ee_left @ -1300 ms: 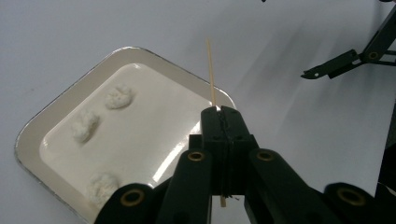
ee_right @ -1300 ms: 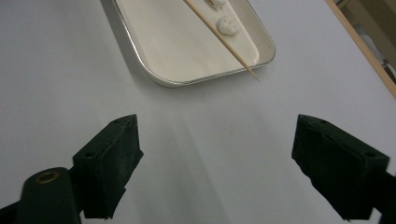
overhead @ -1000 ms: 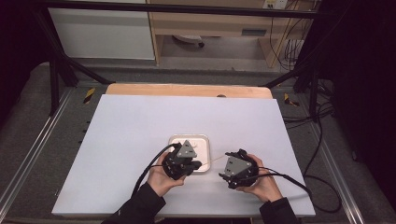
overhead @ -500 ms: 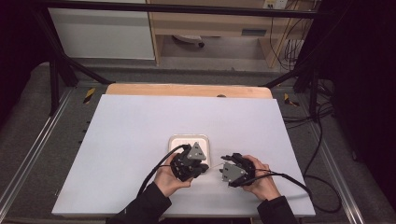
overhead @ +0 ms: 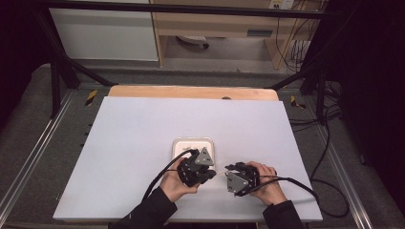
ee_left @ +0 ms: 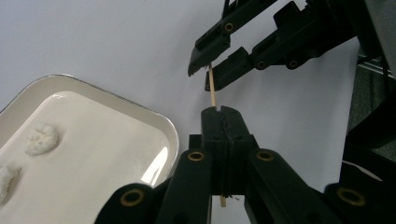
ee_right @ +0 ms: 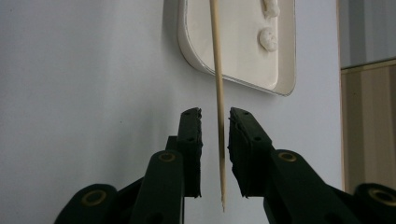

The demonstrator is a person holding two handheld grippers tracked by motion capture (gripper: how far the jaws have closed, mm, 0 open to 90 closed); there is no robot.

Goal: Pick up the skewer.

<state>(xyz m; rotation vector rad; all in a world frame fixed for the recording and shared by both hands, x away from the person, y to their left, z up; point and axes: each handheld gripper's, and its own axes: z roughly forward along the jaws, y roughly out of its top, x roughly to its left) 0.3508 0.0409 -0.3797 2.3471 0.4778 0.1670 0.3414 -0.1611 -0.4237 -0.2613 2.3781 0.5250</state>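
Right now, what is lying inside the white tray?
Inside the white tray lie small white lumps; two show in each gripper view. The left gripper covers the tray's near edge in the high view.

No legible text or labels.

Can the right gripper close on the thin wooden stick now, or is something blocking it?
Probably yes. The thin wooden stick already passes between the open jaws of the right gripper, with nothing between them. The left gripper clamps its other end.
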